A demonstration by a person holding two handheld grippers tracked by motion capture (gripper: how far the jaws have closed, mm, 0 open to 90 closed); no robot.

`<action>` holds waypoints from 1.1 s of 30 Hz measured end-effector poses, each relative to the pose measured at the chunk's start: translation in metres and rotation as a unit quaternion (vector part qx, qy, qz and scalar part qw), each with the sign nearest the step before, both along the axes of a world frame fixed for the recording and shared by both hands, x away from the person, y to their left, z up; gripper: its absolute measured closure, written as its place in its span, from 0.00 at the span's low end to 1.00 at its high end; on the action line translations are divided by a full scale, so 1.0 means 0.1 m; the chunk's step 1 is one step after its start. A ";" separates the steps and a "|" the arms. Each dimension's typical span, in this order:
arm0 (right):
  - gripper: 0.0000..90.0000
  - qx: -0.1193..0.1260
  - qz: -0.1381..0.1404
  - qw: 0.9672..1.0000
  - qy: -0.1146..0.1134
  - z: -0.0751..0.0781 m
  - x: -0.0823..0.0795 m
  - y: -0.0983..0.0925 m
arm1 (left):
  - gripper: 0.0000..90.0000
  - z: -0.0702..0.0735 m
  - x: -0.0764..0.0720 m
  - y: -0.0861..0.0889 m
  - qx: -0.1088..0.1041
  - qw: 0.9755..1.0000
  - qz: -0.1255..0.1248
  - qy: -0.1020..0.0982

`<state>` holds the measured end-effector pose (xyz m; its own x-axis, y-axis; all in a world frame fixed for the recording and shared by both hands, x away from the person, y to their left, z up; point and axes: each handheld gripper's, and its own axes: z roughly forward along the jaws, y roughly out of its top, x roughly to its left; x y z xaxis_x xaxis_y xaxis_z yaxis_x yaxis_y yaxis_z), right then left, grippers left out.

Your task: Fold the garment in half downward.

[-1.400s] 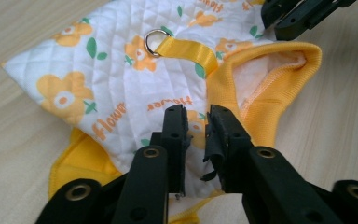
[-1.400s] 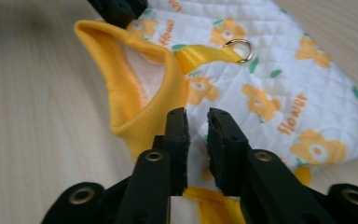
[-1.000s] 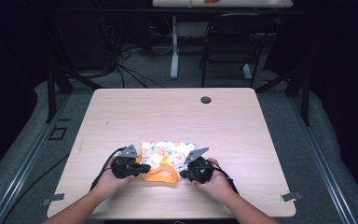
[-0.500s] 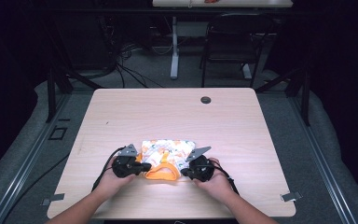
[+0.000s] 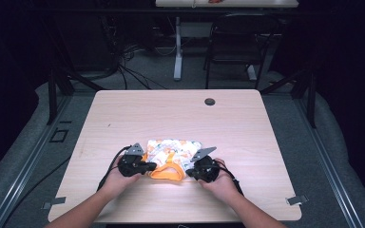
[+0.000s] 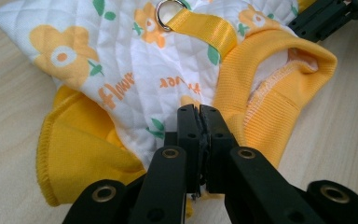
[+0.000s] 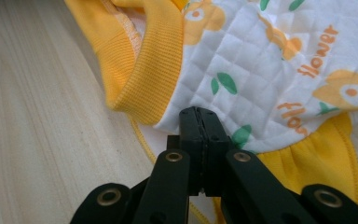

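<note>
Left gripper (image 6: 199, 114): jaws pressed together, pinching the near edge of the quilted cloth where the white panel meets the yellow trim.
Right gripper (image 7: 199, 116): jaws likewise clamped tight, nipping the white quilted edge just beside the ribbed yellow collar.
Hands: the left hand (image 5: 119, 173) and the right hand (image 5: 218, 178) come in from the near edge, one at each side of the garment.
Garment (image 5: 171, 154): a small quilted vest, white with orange flowers, green leaves and the word "flower", lying flat on the table near its front edge, between the two grippers.
Yellow strap (image 6: 205, 28): runs across the back panel, with a metal ring (image 6: 170, 10) at its end.
Ribbed collar (image 7: 156, 60): yellow, open, resting on the wood.
Table (image 5: 247, 128): pale wood, a dark round grommet (image 5: 210, 101) near the far edge, well apart from the vest.
</note>
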<state>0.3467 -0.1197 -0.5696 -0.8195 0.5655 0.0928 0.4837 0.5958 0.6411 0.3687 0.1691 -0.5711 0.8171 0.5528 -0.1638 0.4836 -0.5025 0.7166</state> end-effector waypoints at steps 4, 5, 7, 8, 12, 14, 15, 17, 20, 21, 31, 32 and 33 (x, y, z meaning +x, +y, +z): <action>1.00 -0.001 -0.002 1.000 -0.001 0.00 0.01 -0.02 | 0.97 -0.01 0.04 -0.01 -0.010 1.000 0.006 0.005; 1.00 0.000 -0.003 1.000 -0.002 0.00 0.02 -0.02 | 0.97 -0.02 0.05 -0.01 -0.012 1.000 0.010 0.005; 1.00 -0.002 -0.005 1.000 -0.001 0.00 0.03 -0.03 | 0.97 -0.01 0.06 -0.02 -0.013 1.000 0.009 0.007; 1.00 -0.002 -0.006 1.000 0.000 0.01 0.04 -0.04 | 0.97 0.00 0.09 -0.04 -0.007 1.000 0.009 0.002; 1.00 0.003 -0.015 1.000 0.002 0.00 0.08 -0.06 | 0.97 0.01 0.14 -0.10 -0.001 1.000 0.014 -0.002; 1.00 0.003 -0.019 1.000 0.002 0.01 0.10 -0.08 | 0.97 0.00 0.17 -0.11 -0.008 1.000 0.019 0.004; 1.00 0.003 -0.023 1.000 0.004 0.01 0.12 -0.09 | 0.97 0.00 0.19 -0.11 -0.009 1.000 0.022 0.006; 1.00 0.004 -0.026 1.000 0.003 0.01 0.15 -0.10 | 0.97 0.01 0.22 -0.13 -0.007 1.000 0.025 0.003; 1.00 -0.004 -0.033 0.999 -0.001 0.04 0.21 -0.12 | 0.97 0.01 0.26 -0.17 -0.007 0.999 0.032 0.002; 1.00 -0.005 -0.035 0.999 -0.001 0.04 0.23 -0.13 | 0.97 0.01 0.27 -0.18 -0.006 0.999 0.031 0.004; 1.00 -0.009 -0.066 0.998 -0.005 0.02 0.54 -0.17 | 0.97 -0.01 0.46 -0.26 -0.013 0.998 0.068 -0.002; 1.00 -0.010 -0.066 0.998 -0.006 0.02 0.57 -0.17 | 0.97 -0.01 0.48 -0.26 -0.012 0.998 0.069 -0.003; 1.00 -0.009 -0.068 0.998 -0.007 0.02 0.60 -0.17 | 0.97 -0.01 0.50 -0.26 -0.015 0.997 0.073 -0.002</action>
<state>0.4063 -0.1365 -0.5677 -0.7364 0.6728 0.0713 0.5522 0.5368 0.6379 0.4191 0.1431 -0.5723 0.7284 0.6612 -0.1797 0.5479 -0.4046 0.7322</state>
